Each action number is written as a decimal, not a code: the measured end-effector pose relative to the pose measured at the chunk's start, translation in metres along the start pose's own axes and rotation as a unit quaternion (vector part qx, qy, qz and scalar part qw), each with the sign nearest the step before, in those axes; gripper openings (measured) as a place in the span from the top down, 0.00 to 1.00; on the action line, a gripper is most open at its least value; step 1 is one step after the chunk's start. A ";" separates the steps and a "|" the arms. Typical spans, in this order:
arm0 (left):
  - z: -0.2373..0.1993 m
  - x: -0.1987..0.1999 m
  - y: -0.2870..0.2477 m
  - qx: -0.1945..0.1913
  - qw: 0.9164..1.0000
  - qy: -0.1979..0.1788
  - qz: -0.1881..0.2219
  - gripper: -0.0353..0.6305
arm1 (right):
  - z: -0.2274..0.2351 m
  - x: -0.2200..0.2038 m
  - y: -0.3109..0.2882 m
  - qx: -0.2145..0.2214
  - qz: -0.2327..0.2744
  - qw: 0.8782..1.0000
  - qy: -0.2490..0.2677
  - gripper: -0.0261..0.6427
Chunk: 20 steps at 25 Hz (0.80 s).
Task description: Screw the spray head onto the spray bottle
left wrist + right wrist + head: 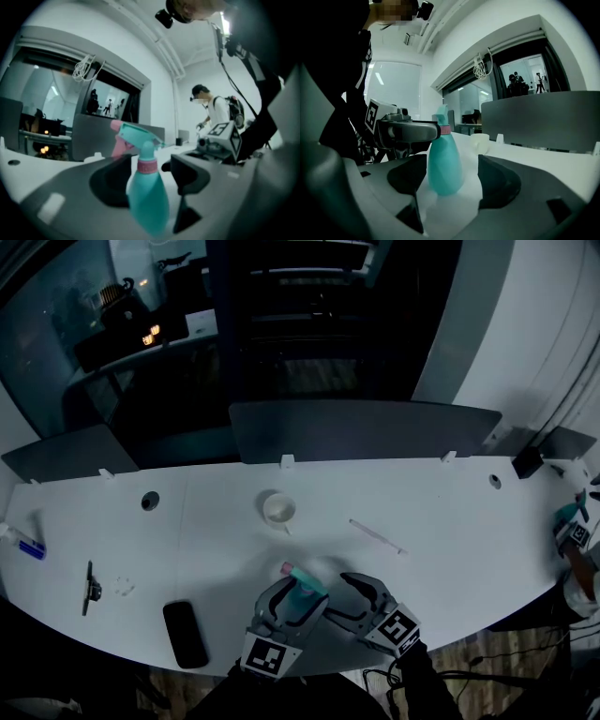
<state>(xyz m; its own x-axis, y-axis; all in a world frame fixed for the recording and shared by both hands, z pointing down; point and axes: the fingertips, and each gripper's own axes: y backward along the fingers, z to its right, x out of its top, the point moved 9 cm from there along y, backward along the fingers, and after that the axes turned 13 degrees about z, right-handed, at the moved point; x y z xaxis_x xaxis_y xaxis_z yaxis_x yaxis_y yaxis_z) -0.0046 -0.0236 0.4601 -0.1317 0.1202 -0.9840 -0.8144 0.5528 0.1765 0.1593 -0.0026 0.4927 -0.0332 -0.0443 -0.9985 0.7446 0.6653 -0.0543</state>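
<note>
White table (450, 521) bears spray bottle (306, 585); left gripper (150, 180), right gripper (452, 183) both parted.

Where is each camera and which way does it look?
Head view: on the person's head, looking down at the table; left gripper and right gripper show.
Left gripper view: on the left gripper, along its open jaws toward the spray bottle.
Right gripper view: on the right gripper; open jaws, same bottle.
Shared by all: the bottle.

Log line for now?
spray bottle upright on table, spray head on | left gripper open around it | right gripper open, facing it
</note>
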 end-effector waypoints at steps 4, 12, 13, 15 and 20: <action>0.003 0.004 0.000 0.005 1.000 -0.007 0.005 0.53 | -0.005 0.008 -0.002 -0.003 0.011 1.000 0.008 0.48; 0.002 0.011 0.029 0.039 0.999 -0.029 -0.005 0.54 | -0.015 0.021 0.000 -0.018 0.036 0.999 0.021 0.48; 0.002 0.011 0.036 0.048 0.998 -0.031 -0.011 0.54 | -0.018 0.024 0.000 -0.023 0.041 0.999 0.022 0.49; 0.002 0.013 0.048 0.078 0.996 -0.034 -0.019 0.56 | -0.022 0.031 0.002 -0.047 0.049 0.997 0.027 0.71; 0.009 0.019 0.068 0.165 0.984 -0.057 -0.027 0.94 | -0.037 0.048 0.006 -0.107 0.078 0.991 0.030 0.95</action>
<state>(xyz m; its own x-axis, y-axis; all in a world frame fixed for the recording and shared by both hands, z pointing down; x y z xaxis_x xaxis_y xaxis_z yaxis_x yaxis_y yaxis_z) -0.0573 0.0235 0.4533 -0.0143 0.1639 -0.9864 -0.5876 0.7968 0.1409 0.1373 0.0270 0.4442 0.0258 0.1116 -0.9934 0.5849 0.8042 0.1055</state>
